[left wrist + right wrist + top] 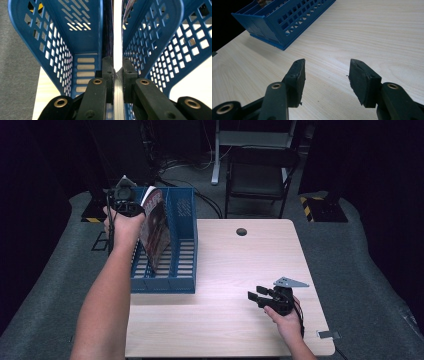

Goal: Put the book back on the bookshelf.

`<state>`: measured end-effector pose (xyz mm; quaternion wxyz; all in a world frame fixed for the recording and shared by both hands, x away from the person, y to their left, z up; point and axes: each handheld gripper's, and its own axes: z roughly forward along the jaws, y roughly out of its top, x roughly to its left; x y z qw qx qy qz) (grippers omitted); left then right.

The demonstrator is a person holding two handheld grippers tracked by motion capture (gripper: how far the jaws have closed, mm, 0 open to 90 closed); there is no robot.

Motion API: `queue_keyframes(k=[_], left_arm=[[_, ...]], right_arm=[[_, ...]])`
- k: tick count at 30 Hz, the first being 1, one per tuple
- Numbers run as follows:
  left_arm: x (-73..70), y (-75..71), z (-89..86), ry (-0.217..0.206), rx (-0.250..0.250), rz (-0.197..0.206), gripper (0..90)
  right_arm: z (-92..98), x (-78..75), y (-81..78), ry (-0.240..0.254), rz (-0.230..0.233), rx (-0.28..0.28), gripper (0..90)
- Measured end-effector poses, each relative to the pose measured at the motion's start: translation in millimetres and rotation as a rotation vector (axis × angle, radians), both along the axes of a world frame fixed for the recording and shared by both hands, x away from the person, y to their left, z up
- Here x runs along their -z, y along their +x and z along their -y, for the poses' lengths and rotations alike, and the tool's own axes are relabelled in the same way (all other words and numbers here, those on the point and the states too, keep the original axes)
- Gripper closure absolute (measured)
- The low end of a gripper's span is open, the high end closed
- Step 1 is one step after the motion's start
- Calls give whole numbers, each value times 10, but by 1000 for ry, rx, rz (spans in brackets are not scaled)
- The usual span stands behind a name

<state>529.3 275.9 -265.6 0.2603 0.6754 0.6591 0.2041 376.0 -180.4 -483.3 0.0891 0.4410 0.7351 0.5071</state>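
hand-held gripper (117, 68) clamping one book (155, 227)

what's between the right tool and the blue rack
Bare tabletop, as the right gripper view shows: nothing lies between the open right tool and the rack.

The light wooden table (235, 265) stands on a grey carpet floor (45, 285). A blue plastic file rack (182, 245) sits right on the table, at its far left corner. A small dark round hole (241, 231) is in the tabletop, just right of the rack.
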Motion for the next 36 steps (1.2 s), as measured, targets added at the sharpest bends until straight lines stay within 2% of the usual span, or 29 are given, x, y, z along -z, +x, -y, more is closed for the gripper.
queue_keyframes(k=[12,16,18,24,27,33,36], left_arm=[[71,46,-33,-14,-29,8,842],[89,49,-39,-3,-19,0,842],[110,49,-31,-13,-26,10,841],[116,38,-41,4,-23,15,838],[122,29,-43,6,-16,26,795],[170,18,-57,8,-15,9,691],[199,10,-79,16,-11,20,639]], right_arm=[[3,0,-1,-5,3,-1,468],[1,1,0,-6,3,-2,468],[0,1,-1,-6,4,-3,468],[-2,1,-2,-7,3,-3,468],[-3,-1,-3,-6,4,-2,468],[-9,0,-4,-7,-2,-1,468],[-12,6,1,-13,1,-3,468]])
